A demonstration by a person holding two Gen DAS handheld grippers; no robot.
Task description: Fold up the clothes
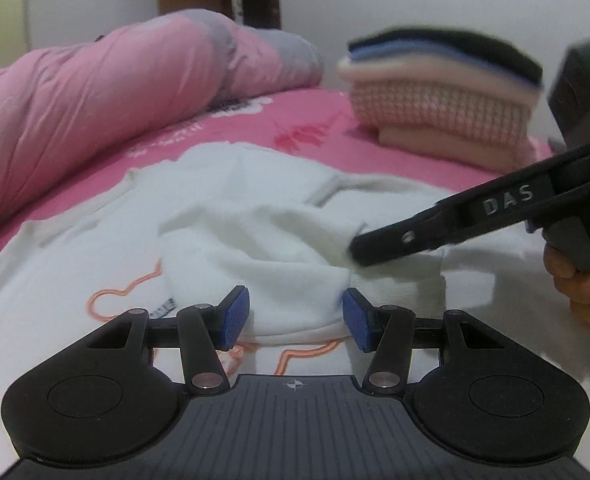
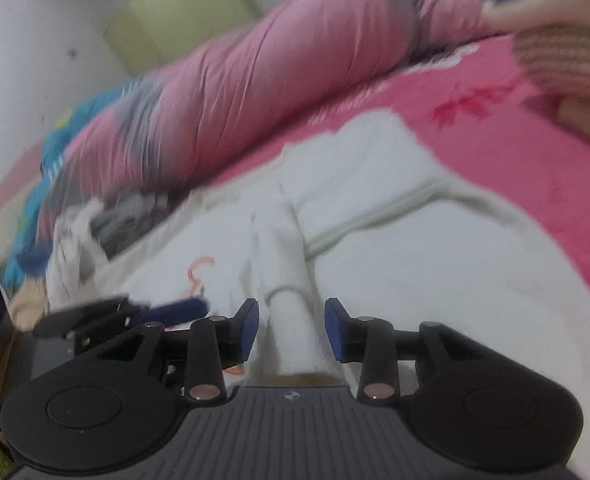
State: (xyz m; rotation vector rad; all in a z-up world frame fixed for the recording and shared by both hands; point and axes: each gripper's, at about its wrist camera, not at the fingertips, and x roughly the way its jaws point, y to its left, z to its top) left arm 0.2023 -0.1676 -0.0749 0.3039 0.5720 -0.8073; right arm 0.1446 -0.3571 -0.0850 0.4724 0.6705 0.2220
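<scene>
A white sweatshirt with an orange outline print lies spread on the pink bedsheet. One white sleeve is folded across its front. My left gripper is open, its blue pads on either side of that sleeve's bunched edge, low over the garment. My right gripper comes in from the right, held by a hand, its tip at the sleeve cuff. In the right wrist view my right gripper stands open, with a raised ridge of white fabric running between its pads. The left gripper shows blurred at lower left.
A stack of folded clothes sits on the bed at the back right. A rolled pink and grey duvet lies along the far left side. Blue fabric and other loose clothes lie beyond the sweatshirt in the right wrist view.
</scene>
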